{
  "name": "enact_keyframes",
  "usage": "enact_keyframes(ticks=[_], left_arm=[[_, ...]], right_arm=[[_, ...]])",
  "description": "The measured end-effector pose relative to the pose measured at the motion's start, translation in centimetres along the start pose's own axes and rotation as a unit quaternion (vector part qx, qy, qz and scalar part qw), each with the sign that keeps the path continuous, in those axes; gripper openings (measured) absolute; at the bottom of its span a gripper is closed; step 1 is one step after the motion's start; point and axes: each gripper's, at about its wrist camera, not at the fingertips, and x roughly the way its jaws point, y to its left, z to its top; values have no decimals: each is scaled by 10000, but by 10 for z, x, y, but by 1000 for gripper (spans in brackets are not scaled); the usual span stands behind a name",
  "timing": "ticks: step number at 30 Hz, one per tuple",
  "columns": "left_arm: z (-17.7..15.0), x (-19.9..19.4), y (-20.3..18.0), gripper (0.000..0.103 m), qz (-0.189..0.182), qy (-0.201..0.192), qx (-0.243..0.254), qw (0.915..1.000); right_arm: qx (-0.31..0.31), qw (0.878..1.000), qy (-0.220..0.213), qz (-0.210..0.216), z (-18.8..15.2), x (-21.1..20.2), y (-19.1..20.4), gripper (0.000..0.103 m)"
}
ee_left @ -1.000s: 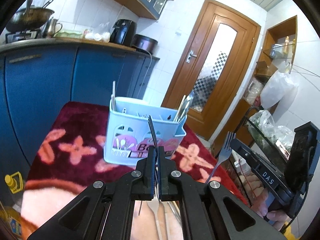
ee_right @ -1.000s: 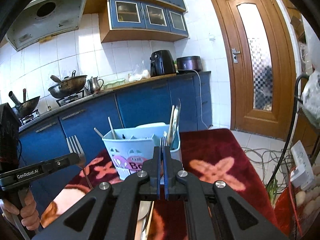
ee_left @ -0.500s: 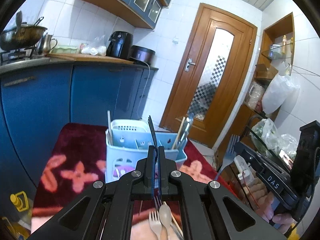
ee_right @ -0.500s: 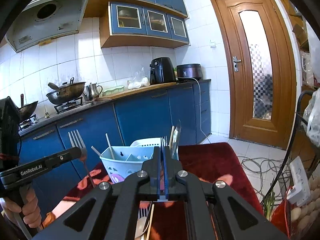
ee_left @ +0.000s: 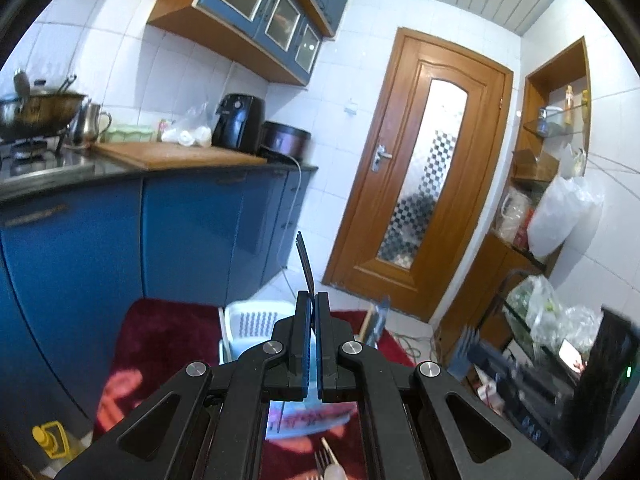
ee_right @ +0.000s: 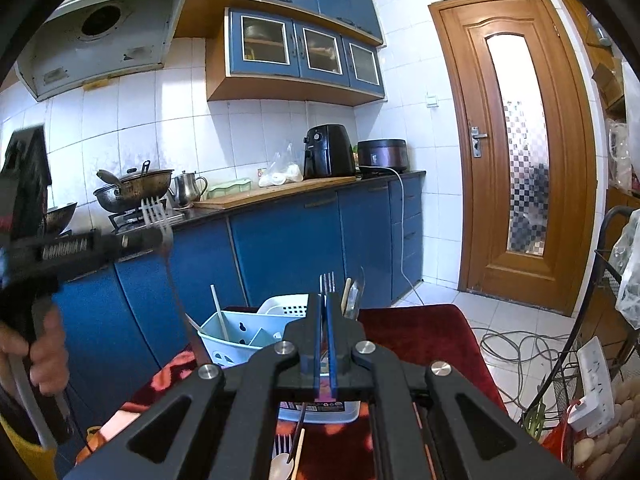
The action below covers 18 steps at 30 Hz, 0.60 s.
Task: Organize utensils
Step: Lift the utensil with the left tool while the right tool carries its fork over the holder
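My left gripper [ee_left: 313, 300] is shut on a metal fork [ee_left: 305, 260] that stands edge-on above its fingers. From the right wrist this same fork [ee_right: 157, 218] shows tines up, high above the table's left side. My right gripper [ee_right: 324, 304] is shut on a second fork [ee_right: 327, 280], tines up, just behind the pale blue utensil caddy [ee_right: 240, 332]. The caddy [ee_left: 248, 320] stands on a dark red floral cloth [ee_left: 160, 332] and holds a white stick and a few spoons. A loose fork and spoon [ee_right: 282, 460] lie on the cloth under the grippers.
Blue cabinets and a counter with a wok [ee_right: 132, 192], kettle and air fryer [ee_right: 328, 152] run behind the table. A wooden door [ee_right: 516, 152] is at the back right. A wire rack with bags [ee_left: 540, 312], a power strip [ee_right: 592, 380] and floor cables stand to the right.
Both grippers have risen with their forks, the left one more. The caddy has dropped lower in both views and is partly hidden behind the fingers.
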Motion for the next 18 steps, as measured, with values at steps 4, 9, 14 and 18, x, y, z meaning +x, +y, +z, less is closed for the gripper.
enact_keyframes(ticks=[4,9,14,18], left_arm=[[19,6,5,1,18,-207,-119,9997],[26,22,11,1,192,-371,-78,9991],[10,51,23,1,305,-157,-194,9992],[-3,69,34,1,301,45,-338,9990]], right_arm=[[11,10000,16,-44,-1,2,-6,4],[75,9999,32,-100,0,6,-12,4],[111,9997,15,-205,3,12,-16,4],[83,9995,-100,-300,11,17,-17,4]])
